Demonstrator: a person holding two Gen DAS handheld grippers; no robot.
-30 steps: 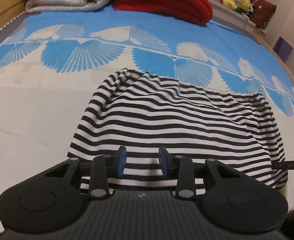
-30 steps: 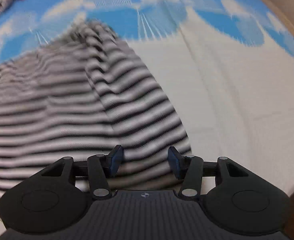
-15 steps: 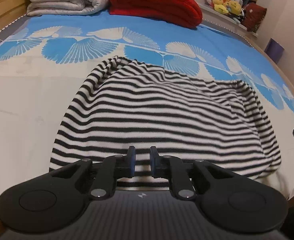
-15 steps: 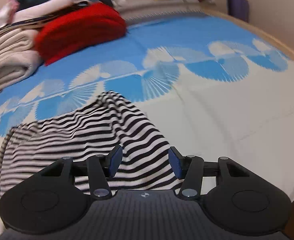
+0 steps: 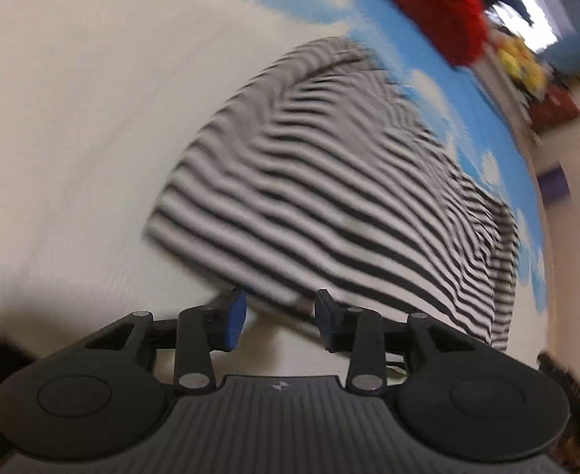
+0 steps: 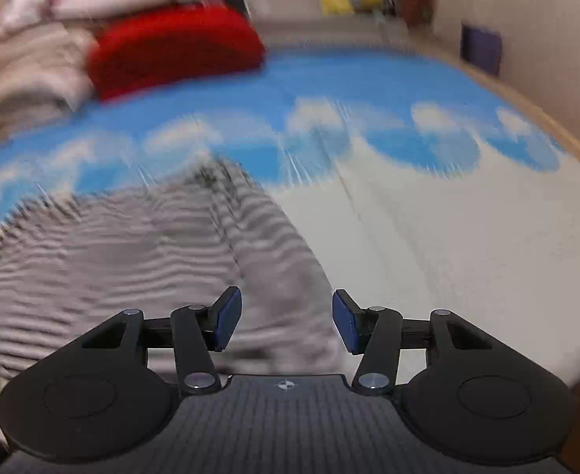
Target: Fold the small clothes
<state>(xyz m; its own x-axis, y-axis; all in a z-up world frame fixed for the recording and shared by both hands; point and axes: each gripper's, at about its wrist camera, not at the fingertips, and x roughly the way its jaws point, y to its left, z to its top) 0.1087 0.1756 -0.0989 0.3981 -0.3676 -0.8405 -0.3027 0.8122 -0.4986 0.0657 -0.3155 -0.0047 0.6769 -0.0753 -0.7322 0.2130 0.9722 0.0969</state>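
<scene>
- Striped top (image 5: 341,197) lies on the bed sheet (image 5: 72,118), black and white stripes, rumpled, on the white part of the sheet with its far edge at the blue shell print.
- Left gripper (image 5: 278,318): jaws have just been opening, now about half apart. The top's near hem sits in the gap between the blue pads (image 5: 234,318); the pads don't visibly press on it. Left view is tilted and motion-blurred.
- Right gripper (image 6: 286,322): jaws stand wide, nothing pinched. It hangs above the top's (image 6: 132,260) right edge; cloth shows below the gap, blurred.
- Top's right side has a raised fold running away from the right gripper.
- Red blanket (image 6: 171,51) and a beige folded blanket (image 6: 29,75) are stacked at the far end of the bed, well apart from the top.
- Yellow plush toys (image 5: 521,65) beyond the bed, blurred.
</scene>
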